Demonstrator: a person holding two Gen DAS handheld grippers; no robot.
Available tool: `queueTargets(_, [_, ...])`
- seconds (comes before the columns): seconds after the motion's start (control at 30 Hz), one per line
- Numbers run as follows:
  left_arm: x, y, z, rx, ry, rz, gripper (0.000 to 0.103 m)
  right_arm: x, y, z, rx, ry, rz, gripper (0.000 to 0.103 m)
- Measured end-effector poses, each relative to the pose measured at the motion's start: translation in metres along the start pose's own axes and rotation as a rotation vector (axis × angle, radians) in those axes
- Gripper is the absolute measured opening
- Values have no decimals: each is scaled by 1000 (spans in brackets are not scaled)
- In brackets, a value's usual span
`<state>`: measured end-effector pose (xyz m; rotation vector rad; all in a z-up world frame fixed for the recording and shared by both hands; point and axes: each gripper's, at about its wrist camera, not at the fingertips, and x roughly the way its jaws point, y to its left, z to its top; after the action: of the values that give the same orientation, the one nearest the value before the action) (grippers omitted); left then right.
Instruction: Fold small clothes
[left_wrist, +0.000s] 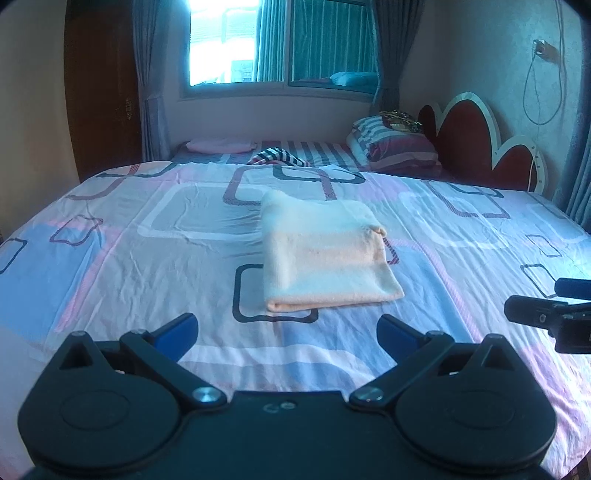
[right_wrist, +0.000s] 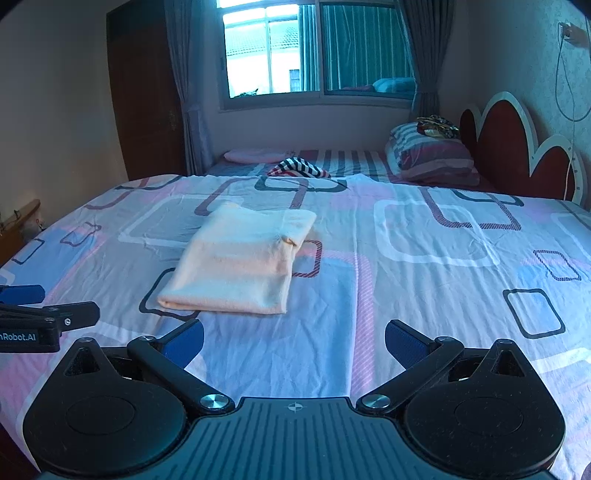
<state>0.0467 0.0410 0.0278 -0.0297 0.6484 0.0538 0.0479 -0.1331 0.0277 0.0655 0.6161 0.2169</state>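
Peach-cream folded cloth (left_wrist: 325, 254); bedsheet (left_wrist: 147, 266) white, pink, blue with dark rounded squares; pillow (left_wrist: 395, 144) striped.

Daylit curtained window (right_wrist: 317, 55) behind patterned bed (right_wrist: 424, 280); red scalloped headboard (right_wrist: 517, 151) right.

Bluish daylight from window (left_wrist: 255, 40), fisheye-bent edges, soft focus

Folded cloth (left_wrist: 325, 254) on bedsheet (left_wrist: 147, 258); pillow (left_wrist: 395, 144) behind, right, against headboard (left_wrist: 476, 144).
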Motion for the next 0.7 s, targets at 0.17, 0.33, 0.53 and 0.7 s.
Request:
queueTargets(0.17, [-2, 0, -2, 3, 3, -6, 102, -4, 0, -3, 11, 1, 3, 103])
queueTargets(0.33, [-6, -3, -3, 16, -8, -9, 102, -9, 0, -4, 14, 0, 5, 103])
queueTargets(0.53, [-9, -4, -2, 22, -15, -16, 102, -13, 1, -6, 15, -2, 1, 103])
queueTargets(0.7, [-10, -5, -3, 26, -15, -22, 102, -17, -1, -4, 19, -17, -9, 103])
